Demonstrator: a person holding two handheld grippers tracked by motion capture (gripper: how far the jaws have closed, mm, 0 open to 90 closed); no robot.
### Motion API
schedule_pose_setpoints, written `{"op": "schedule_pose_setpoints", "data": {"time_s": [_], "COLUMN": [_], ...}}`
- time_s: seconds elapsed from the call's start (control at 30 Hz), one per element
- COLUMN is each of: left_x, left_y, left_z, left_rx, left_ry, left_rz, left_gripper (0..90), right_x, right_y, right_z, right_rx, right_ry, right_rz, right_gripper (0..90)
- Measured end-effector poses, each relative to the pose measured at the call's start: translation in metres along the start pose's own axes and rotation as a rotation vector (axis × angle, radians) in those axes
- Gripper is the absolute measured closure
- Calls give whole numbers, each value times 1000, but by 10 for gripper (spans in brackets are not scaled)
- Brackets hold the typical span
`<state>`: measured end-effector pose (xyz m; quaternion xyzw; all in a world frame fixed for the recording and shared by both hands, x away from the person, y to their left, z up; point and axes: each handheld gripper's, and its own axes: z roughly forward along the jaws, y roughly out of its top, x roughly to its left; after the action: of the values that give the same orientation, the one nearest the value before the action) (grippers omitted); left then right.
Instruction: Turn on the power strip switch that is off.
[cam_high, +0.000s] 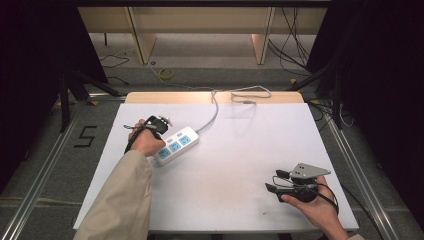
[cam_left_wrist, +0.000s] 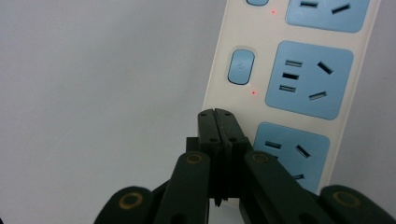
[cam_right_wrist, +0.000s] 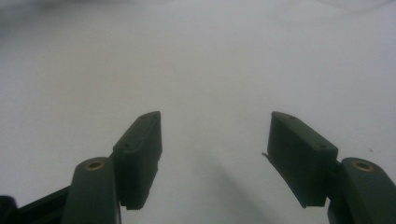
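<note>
Pressing jaws together, left gripper (cam_left_wrist: 218, 114) hovers over power strip (cam_left_wrist: 289, 88); right gripper (cam_right_wrist: 215, 140) gapes empty.

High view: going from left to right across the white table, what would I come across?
Left gripper held in a hand → white power strip with blue sockets → its grey cord trailing off the far edge → bare table → right gripper.

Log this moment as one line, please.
left gripper: shut, empty, tips at power strip switch side | red switch lights on | right gripper: open, empty, over bare table
</note>
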<state>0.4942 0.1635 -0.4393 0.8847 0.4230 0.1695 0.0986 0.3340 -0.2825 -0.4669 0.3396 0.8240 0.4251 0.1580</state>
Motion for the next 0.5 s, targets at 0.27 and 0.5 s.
{"op": "schedule_pose_setpoints", "data": {"time_s": [0.27,0.5], "left_x": [-1,0], "left_y": [0,0], "left_z": [0,0], "left_rx": [6,3], "left_ry": [4,2], "left_rz": [1,2], "left_gripper": [900,899], "right_x": [1,0], "right_y": [0,0], "right_z": [1,1], "right_rx": [5,3], "right_ry": [0,-1], "right_rz": [-1,0], "right_gripper": [362,362]}}
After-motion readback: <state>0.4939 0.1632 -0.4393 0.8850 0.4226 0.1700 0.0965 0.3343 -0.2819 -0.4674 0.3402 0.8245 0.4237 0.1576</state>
